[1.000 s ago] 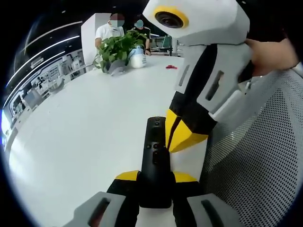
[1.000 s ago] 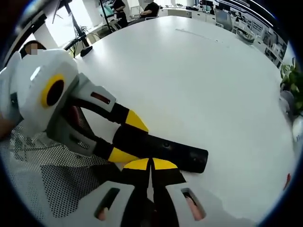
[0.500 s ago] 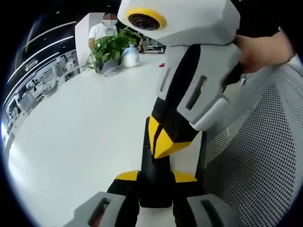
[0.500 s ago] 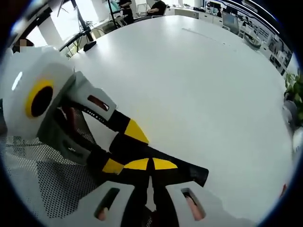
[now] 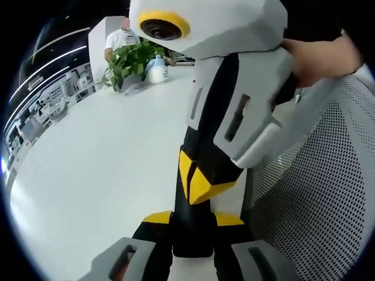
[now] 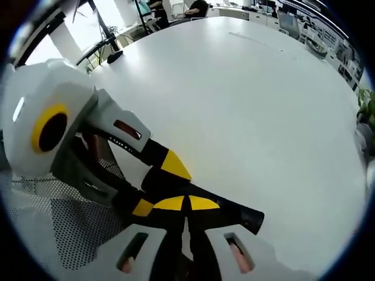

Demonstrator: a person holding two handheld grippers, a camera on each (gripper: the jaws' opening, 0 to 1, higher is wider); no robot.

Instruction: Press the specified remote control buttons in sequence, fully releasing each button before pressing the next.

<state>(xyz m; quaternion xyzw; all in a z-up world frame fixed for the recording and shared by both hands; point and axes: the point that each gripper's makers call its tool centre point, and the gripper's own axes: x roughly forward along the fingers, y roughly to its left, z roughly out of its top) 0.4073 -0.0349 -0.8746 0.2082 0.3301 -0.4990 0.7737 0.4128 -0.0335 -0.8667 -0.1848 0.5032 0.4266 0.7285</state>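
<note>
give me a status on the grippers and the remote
Left gripper shut on the remote, holding it over the white table. Right gripper shut, tips down on the remote's face. Nothing in the way.

Left gripper [image 5: 193,225] sits low in its own view, jaws clamped on a dark slim object. Right gripper [image 5: 196,184] reaches down from above, tips pressed together, apparently touching that object. A hand [image 5: 316,55] grips its body.
</note>
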